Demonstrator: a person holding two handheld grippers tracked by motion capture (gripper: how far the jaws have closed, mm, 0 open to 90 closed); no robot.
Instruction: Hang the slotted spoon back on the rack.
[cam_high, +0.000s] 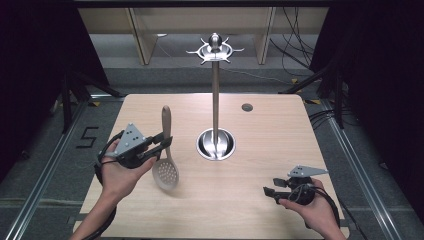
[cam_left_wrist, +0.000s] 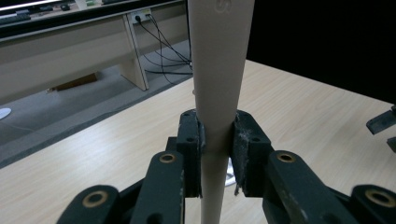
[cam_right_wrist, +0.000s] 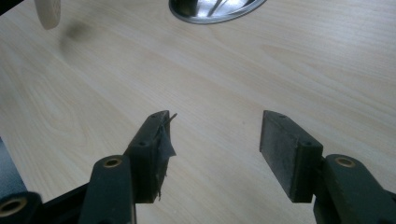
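Skimmer held upright over table left half, perforated head down, handle up, just left of stand base. Clamped at handle by left gripper, pads pressing both sides. Right gripper low near front right, jaws apart, nothing between.

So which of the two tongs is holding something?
The left tongs: they pinch the handle of the beige slotted spoon. The right tongs stand open above the table.
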